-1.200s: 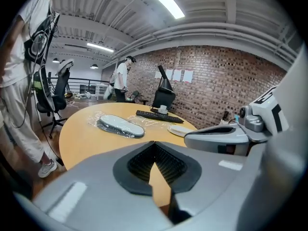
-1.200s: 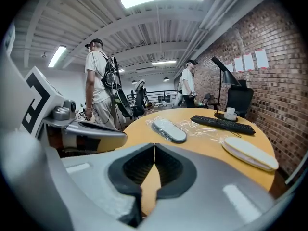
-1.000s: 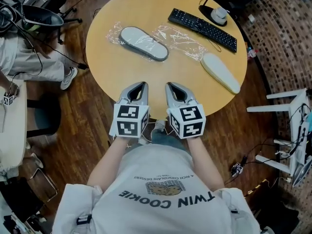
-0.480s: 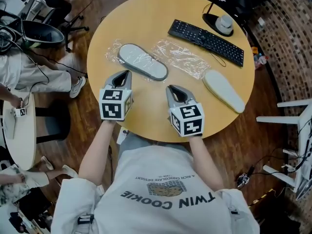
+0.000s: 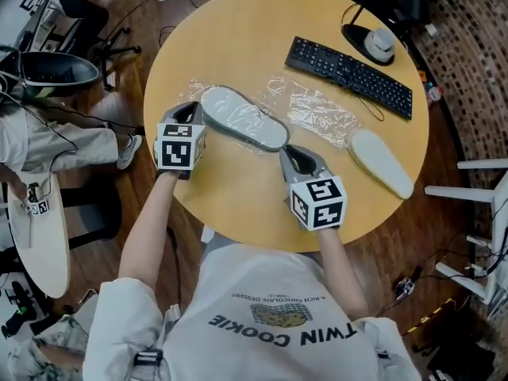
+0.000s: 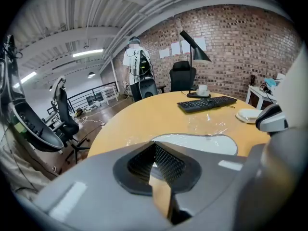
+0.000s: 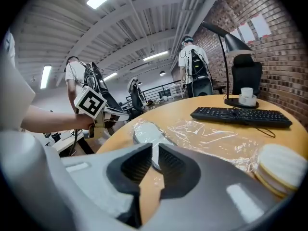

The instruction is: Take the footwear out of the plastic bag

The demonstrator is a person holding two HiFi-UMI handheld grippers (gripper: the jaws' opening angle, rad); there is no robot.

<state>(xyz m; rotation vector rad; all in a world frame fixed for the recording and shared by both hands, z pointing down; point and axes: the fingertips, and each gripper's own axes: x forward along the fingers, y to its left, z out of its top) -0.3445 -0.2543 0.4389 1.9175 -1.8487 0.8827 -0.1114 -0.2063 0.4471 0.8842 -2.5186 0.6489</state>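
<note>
A grey-soled slipper [image 5: 242, 119] lies in a clear plastic bag on the round wooden table [image 5: 238, 197], also seen in the left gripper view [image 6: 202, 142] and the right gripper view [image 7: 147, 134]. My left gripper [image 5: 193, 111] is at the bag's left end, its jaws [image 6: 154, 148] shut with nothing between them. My right gripper [image 5: 292, 151] is just short of the slipper's right end; its jaws [image 7: 155, 148] are opening, a narrow gap shows, and nothing is in it. A second, bare white slipper [image 5: 381, 162] lies at the right.
An empty, crumpled plastic bag [image 5: 317, 111] lies between the two slippers. A black keyboard [image 5: 352, 76] and a lamp base [image 5: 379, 44] are at the far right. Office chairs, cables and a seated person's legs [image 5: 48, 137] are to the table's left.
Both grippers moved forward from the near table edge. The left one went left and up to the bag's left end. The right one went up to the slipper's right end and parted slightly.
</note>
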